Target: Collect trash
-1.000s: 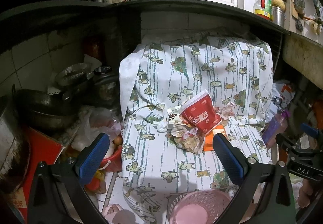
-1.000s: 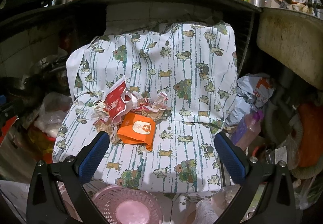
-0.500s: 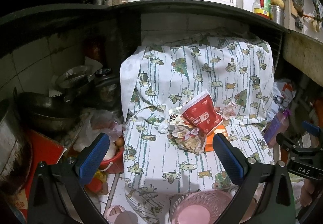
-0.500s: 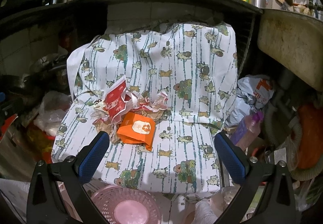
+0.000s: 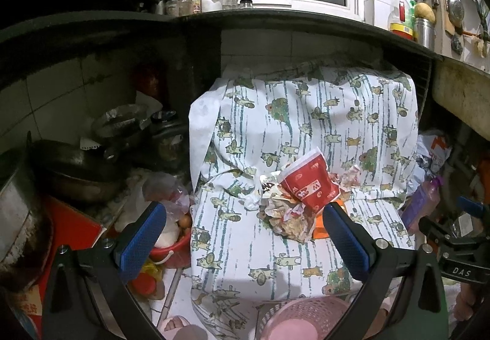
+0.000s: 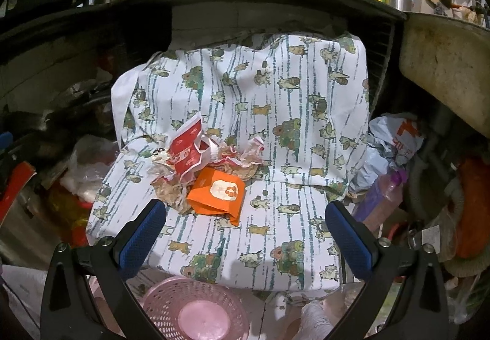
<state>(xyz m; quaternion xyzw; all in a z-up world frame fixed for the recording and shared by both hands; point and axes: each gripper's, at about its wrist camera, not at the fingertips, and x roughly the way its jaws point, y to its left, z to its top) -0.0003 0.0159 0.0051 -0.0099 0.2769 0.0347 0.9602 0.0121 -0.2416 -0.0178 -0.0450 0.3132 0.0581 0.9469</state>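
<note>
A pile of trash lies on a seat covered with a patterned cloth [image 5: 275, 251] [image 6: 291, 217]. It holds a red paper bag [image 5: 309, 184] [image 6: 185, 150], crumpled brown wrappers [image 5: 289, 219] [image 6: 171, 190] and an orange packet [image 6: 219, 191] [image 5: 318, 226]. My left gripper [image 5: 245, 225] is open, a little in front of the pile, with nothing between its blue pads. The right gripper [image 6: 245, 225] is open too, short of the orange packet. A pink mesh basket [image 5: 303, 318] [image 6: 196, 309] stands on the floor just below the seat's front edge.
Left of the seat are dark pans [image 5: 79, 168], a red bowl with eggs [image 5: 174, 245] and plastic bags [image 5: 159, 187]. To the right lie a purple bottle [image 6: 382, 196] and a white bag [image 6: 395, 138]. A dark counter [image 6: 245, 0] overhangs the seat. A slippered foot [image 5: 177, 326] is at the bottom.
Both views have drifted slightly upward and back; the pile, basket and open grippers keep their places relative to each other.
</note>
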